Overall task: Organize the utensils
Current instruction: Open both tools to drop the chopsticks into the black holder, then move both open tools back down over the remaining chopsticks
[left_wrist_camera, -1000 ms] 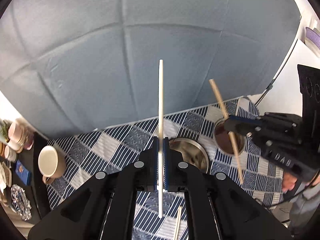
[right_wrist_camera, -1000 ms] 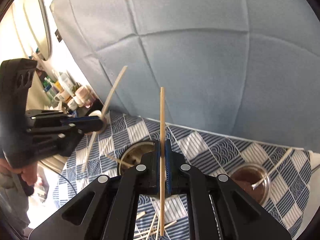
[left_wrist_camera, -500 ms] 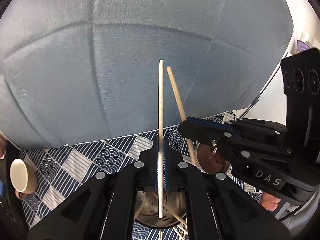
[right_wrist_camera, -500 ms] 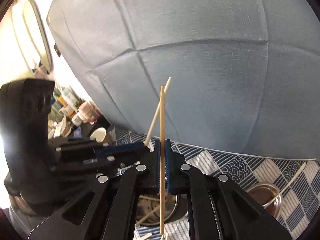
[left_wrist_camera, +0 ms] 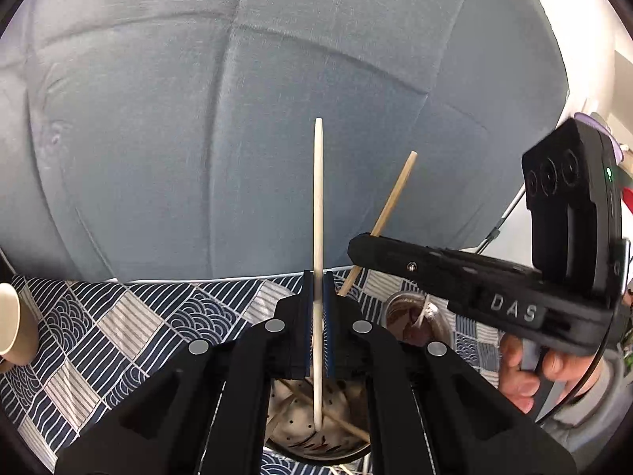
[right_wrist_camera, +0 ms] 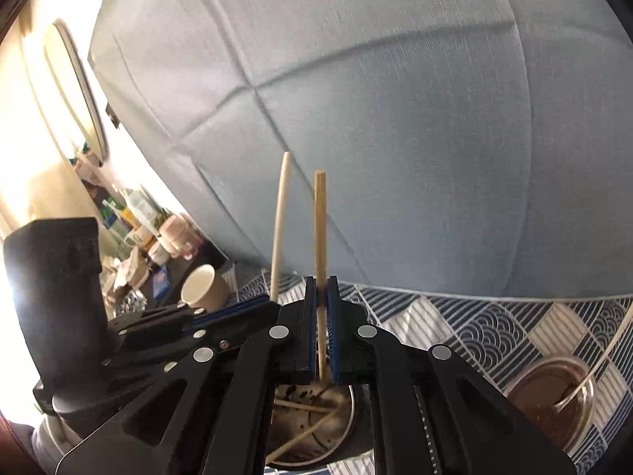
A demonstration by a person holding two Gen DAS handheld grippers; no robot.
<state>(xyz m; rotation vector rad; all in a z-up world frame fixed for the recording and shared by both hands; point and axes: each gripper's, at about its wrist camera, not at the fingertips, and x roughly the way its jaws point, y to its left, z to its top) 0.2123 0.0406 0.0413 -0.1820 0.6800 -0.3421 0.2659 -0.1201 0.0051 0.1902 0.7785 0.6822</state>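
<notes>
1. Blue fabric backdrop (left_wrist_camera: 198,138): filled the upper field of both wrist views, behind the far edge of the table.

2. Table under a blue-and-white patterned cloth (left_wrist_camera: 118,316): carried everything below.

3. Perforated steel holder (left_wrist_camera: 300,431): stood near the middle of the cloth, directly beneath both of my claws, with several loose chopsticks already lying inside. A second earlier it sat well ahead of the left claw and the two claws were apart; since then both had come down and drawn together over its mouth. I judged the drop-in step close, with neither stick released yet.

4. Glass jar of brown contents with a spoon (right_wrist_camera: 554,399): stood on the cloth just right of the holder, untouched.

5. Cream cup (right_wrist_camera: 203,289): lay on its side toward the left edge of the cloth, well apart from the holder.

6. Left gripper (left_wrist_camera: 317,324): jaws narrow, clamped on the pale chopstick (left_wrist_camera: 318,198), which stood upright, its lower tip already inside the holder's rim.

7. Right gripper (right_wrist_camera: 322,328): jaws narrow, clamped on the tan chopstick (right_wrist_camera: 320,229), upright, just beside the left claw; its lower end hung over the holder's mouth. Whether it touched the bottom I could not tell.

8. Person's hand (left_wrist_camera: 522,368): gripped the right claw's handle at the right edge of the left view.
</notes>
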